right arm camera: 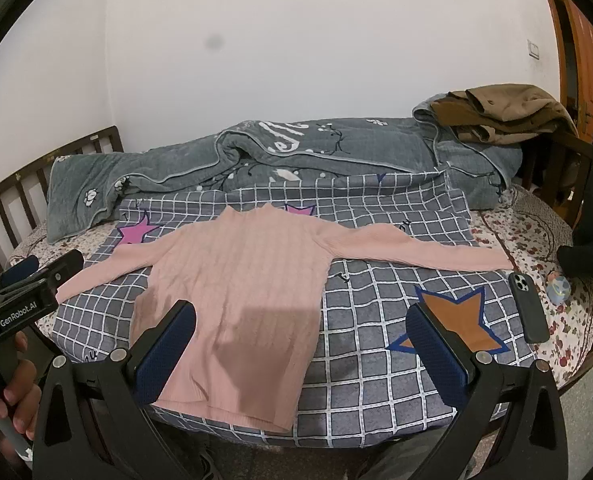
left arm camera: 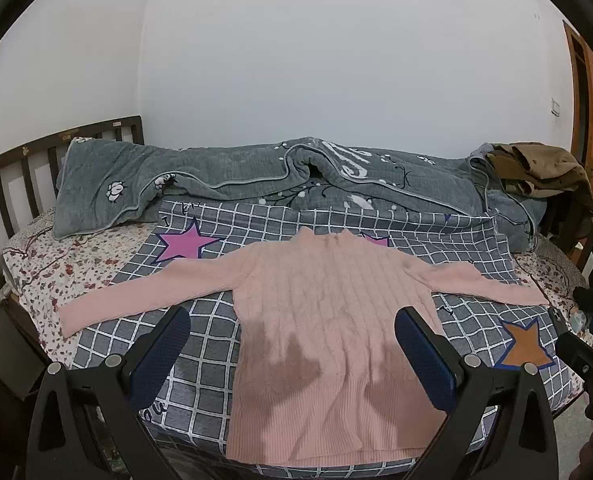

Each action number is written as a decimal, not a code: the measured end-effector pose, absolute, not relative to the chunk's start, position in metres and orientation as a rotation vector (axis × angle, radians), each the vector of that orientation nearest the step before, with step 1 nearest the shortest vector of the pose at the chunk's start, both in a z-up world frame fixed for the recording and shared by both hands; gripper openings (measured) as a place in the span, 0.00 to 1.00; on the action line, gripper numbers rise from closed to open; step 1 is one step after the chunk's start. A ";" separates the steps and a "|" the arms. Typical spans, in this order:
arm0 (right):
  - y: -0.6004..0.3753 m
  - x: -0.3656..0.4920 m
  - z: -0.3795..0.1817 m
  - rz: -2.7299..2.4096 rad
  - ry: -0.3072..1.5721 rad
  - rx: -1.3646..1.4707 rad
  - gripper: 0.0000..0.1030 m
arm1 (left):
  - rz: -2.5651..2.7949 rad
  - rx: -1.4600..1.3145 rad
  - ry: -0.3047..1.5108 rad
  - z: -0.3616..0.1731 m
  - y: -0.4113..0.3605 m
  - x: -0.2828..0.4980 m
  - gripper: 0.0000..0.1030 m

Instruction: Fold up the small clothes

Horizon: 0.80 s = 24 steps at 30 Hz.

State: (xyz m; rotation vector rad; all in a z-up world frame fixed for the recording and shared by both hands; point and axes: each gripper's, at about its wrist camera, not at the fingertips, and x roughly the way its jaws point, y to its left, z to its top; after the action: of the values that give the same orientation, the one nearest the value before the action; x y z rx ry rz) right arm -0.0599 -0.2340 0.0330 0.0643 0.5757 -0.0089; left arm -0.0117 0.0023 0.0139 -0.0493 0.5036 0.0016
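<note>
White lettering "GenRobot.AI" runs along the black plastic body of the left gripper [right arm camera: 24,268] — seen from the right wrist; lettering on the grey quilted blanket [right arm camera: 280,140] stays unreadable.

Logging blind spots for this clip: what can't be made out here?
- Pink sweater hem: in the left wrist view partly behind the open left claw.
- Small blue object beside the phone: too small to identify in the right wrist view.
- Quilt lettering: folds hide part, both views.
- Dark shape: cut by the right edge.
</note>
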 end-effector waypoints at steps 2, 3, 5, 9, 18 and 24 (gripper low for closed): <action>-0.234 -0.059 0.033 -0.008 0.575 0.063 1.00 | 0.003 -0.049 0.504 0.014 0.002 -0.012 1.00; -0.234 -0.059 0.033 -0.008 0.575 0.065 1.00 | 0.003 -0.049 0.504 0.014 0.002 -0.012 1.00; -0.233 -0.060 0.033 -0.008 0.575 0.065 1.00 | 0.003 -0.049 0.504 0.014 0.002 -0.012 1.00; -0.231 -0.060 0.033 -0.002 0.578 0.068 1.00 | 0.006 -0.050 0.508 0.014 0.003 -0.014 1.00; -0.228 -0.063 0.032 0.009 0.575 0.068 1.00 | 0.001 -0.046 0.530 0.014 0.009 -0.012 1.00; -0.223 -0.057 0.025 0.014 0.575 0.053 1.00 | 0.011 -0.086 0.564 -0.004 0.029 0.004 1.00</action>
State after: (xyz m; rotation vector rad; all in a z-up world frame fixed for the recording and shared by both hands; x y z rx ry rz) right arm -0.0574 -0.2226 0.0251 0.0526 0.5750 0.0143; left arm 0.0039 0.0289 -0.0035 -0.0863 0.5637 0.0112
